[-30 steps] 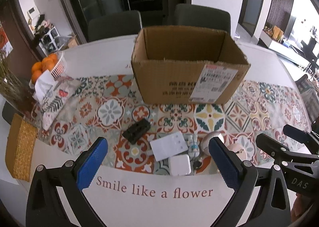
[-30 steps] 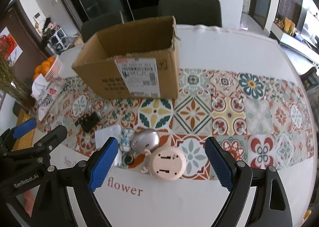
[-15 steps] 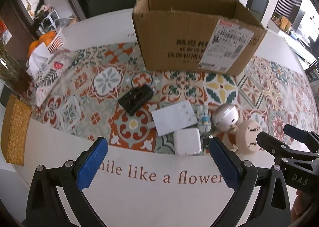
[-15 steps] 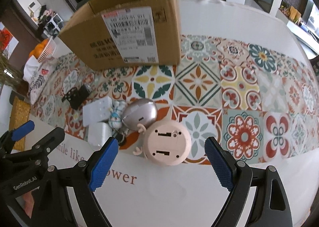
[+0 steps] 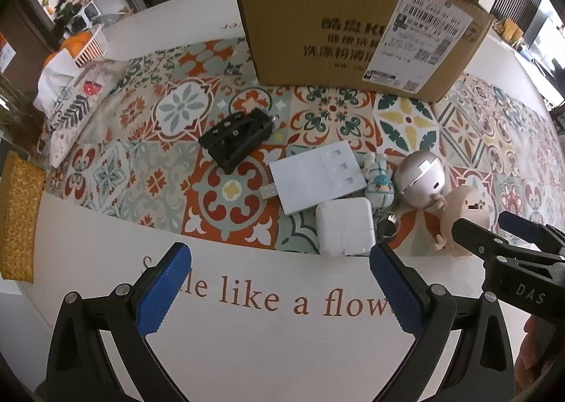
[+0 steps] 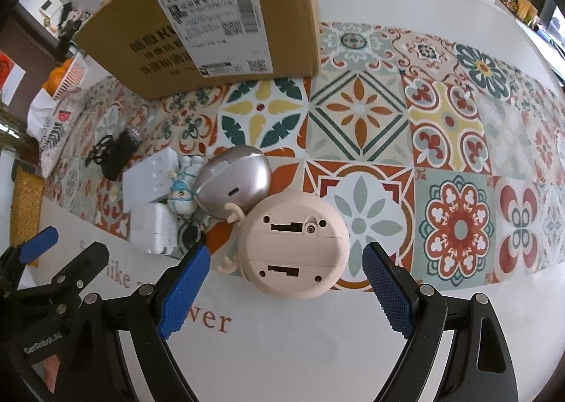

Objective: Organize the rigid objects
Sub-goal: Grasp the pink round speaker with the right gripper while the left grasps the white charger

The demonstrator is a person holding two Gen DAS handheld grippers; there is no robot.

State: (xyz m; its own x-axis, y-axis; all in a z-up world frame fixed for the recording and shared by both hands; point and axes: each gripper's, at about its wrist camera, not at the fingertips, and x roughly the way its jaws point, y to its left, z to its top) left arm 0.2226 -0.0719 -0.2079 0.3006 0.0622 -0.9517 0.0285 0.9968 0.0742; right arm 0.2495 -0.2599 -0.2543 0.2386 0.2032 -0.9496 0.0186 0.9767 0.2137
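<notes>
Little of the sorting appears to have been done: every loose item seen is still out on the surface (image 5: pixel 247 349), and none is seen inside the cardboard box (image 5: pixel 353 31), whose interior is hidden from both views. All of it is judged to be left to move.

Going left to right in the left wrist view, a black bracket (image 5: pixel 236 137) is found on the patterned cloth, then a flat white plate (image 5: pixel 317 176), with a white charger block (image 5: pixel 344 230) just in front of it. A small blue-and-white figurine (image 5: pixel 379 179) is wedged beside these, followed by a silver egg-shaped gadget (image 5: pixel 422 177) and, touching it, a round pink toy (image 5: pixel 466 211) lying on its side.

The left claw (image 5: pixel 279 292) is held wide open and empty, above the lettered white strip; the charger block lies just beyond its right finger, the bracket well ahead.

The right claw (image 6: pixel 286 292) is likewise spread open and grips nothing. The pink toy (image 6: pixel 295 244) is seen between and slightly ahead of its fingertips, underside facing the camera, not yet touched by either pad. It is judged the likely first pick, with the box standing behind it.
</notes>
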